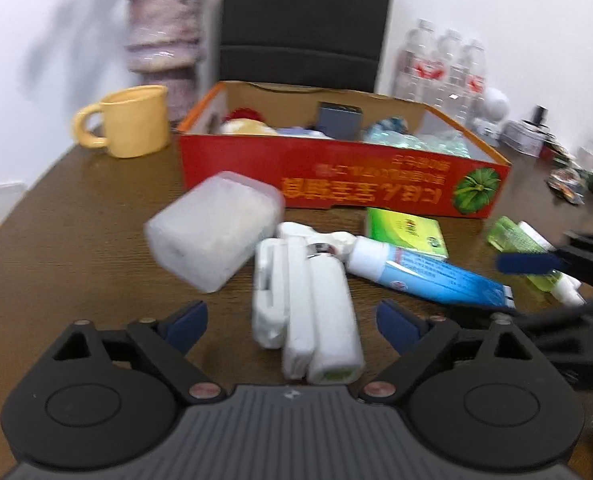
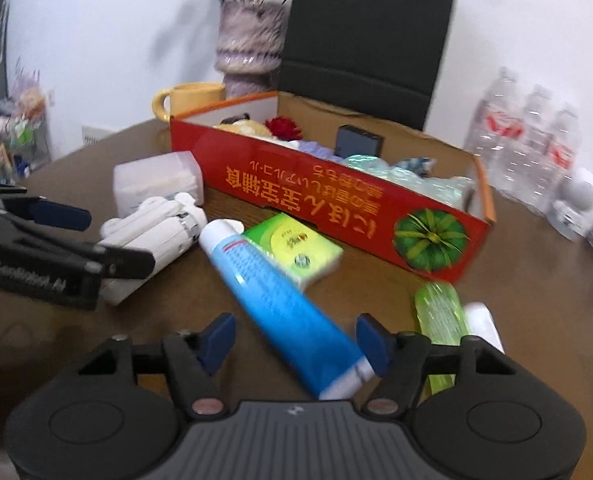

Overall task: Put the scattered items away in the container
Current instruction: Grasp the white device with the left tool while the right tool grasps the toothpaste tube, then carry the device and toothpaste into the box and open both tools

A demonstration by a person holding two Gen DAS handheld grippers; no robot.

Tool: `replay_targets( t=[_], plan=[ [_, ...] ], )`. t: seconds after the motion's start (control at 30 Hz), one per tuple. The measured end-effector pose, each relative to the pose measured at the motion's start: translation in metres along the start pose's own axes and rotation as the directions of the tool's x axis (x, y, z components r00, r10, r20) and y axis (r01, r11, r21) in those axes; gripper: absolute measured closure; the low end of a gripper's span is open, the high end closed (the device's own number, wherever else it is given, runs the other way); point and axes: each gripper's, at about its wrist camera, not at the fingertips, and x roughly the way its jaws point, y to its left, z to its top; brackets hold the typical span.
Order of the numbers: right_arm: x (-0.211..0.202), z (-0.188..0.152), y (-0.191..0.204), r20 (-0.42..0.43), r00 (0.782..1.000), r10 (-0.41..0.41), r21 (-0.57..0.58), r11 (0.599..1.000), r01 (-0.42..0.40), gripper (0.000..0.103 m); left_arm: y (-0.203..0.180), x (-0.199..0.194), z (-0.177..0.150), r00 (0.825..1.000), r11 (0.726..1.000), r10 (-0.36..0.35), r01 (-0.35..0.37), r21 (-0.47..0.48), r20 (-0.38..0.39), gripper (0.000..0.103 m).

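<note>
The left gripper (image 1: pixel 292 322) is open around a white gadget (image 1: pixel 308 312). The right gripper (image 2: pixel 296 340) is open around a blue tube (image 2: pixel 280 300), near the red box (image 2: pixel 328 208) on the bench (image 2: pixel 536 300).

On the counter (image 1: pixel 76 248) lie six loose things: one frosted plastic box (image 1: pixel 216 230), one white folded gadget (image 1: pixel 308 312), one blue tube (image 1: pixel 428 274), one green packet (image 1: pixel 406 232), one green bottle (image 1: pixel 524 246) and one white tube (image 2: pixel 482 322) beside it. There is one red cardboard box (image 1: pixel 336 178), one yellow mug (image 1: pixel 130 122) and one vase (image 1: pixel 164 32). Three clear water bottles (image 1: pixel 444 66) stand at the wall.
</note>
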Motion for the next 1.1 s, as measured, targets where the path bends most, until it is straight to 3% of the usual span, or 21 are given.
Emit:
replay_targets(
  t=[0.03, 0.1, 0.27, 0.43, 0.53, 0.63, 0.67, 0.7, 0.73, 0.83, 0.97, 1.1],
  plan=[
    [0.007, 0.003, 0.000, -0.007, 1.000, 0.017, -0.008, 1.000, -0.017, 0.039, -0.002, 0.003, 0.000, 1.000, 1.000, -0.006, 0.006, 0.016, -0.003, 0.017],
    [0.017, 0.008, 0.001, -0.002, 0.999, 0.048, 0.000, 0.999, -0.048, 0.046, -0.007, 0.008, -0.002, 1.000, 0.999, 0.010, -0.009, 0.053, -0.019, 0.044],
    [0.003, -0.006, 0.011, 0.010, 1.000, 0.013, 0.057, 0.998, -0.013, 0.062, -0.013, 0.000, -0.015, 0.999, 0.997, 0.029, -0.028, 0.077, -0.016, 0.046],
    [-0.049, -0.042, 0.016, -0.045, 0.997, -0.065, 0.251, 0.965, 0.074, 0.065, -0.023, -0.040, -0.046, 0.999, 0.998, -0.005, 0.007, 0.061, -0.035, 0.045],
    [-0.076, -0.066, 0.012, -0.009, 0.999, -0.047, 0.379, 0.924, 0.047, 0.064, -0.028, -0.052, -0.055, 0.999, 0.998, -0.028, 0.029, 0.049, -0.026, 0.023],
    [-0.074, -0.068, 0.010, -0.014, 0.998, -0.054, 0.369, 0.928, 0.056, 0.051, -0.033, -0.044, -0.052, 0.999, 0.997, 0.007, -0.004, 0.073, -0.040, 0.032],
    [-0.068, -0.066, 0.011, -0.021, 0.998, -0.057, 0.348, 0.935, 0.061, 0.052, -0.034, -0.043, -0.051, 1.000, 0.997, 0.008, -0.006, 0.083, -0.028, 0.044],
    [-0.065, -0.065, 0.015, -0.020, 0.997, -0.072, 0.323, 0.944, 0.074, 0.056, -0.035, -0.042, -0.050, 1.000, 0.996, 0.009, -0.007, 0.089, -0.019, 0.046],
    [-0.063, -0.063, 0.021, -0.016, 0.996, -0.091, 0.293, 0.952, 0.092, 0.069, -0.036, -0.042, -0.050, 1.000, 0.997, 0.010, -0.008, 0.083, -0.020, 0.046],
    [-0.061, -0.058, 0.039, -0.006, 0.991, -0.133, 0.223, 0.966, 0.131, 0.070, -0.034, -0.050, -0.049, 0.999, 0.999, -0.035, 0.035, 0.020, -0.022, 0.046],
    [-0.079, -0.046, 0.042, 0.063, 0.993, -0.101, 0.223, 0.971, 0.085, 0.070, -0.034, -0.069, -0.027, 0.996, 0.997, -0.078, 0.078, 0.003, 0.045, 0.047],
    [-0.101, -0.007, 0.022, 0.167, 0.981, -0.097, 0.223, 0.973, 0.059, 0.070, -0.025, -0.075, 0.029, 0.981, 0.989, -0.145, 0.147, -0.006, 0.127, 0.046]
  ],
)
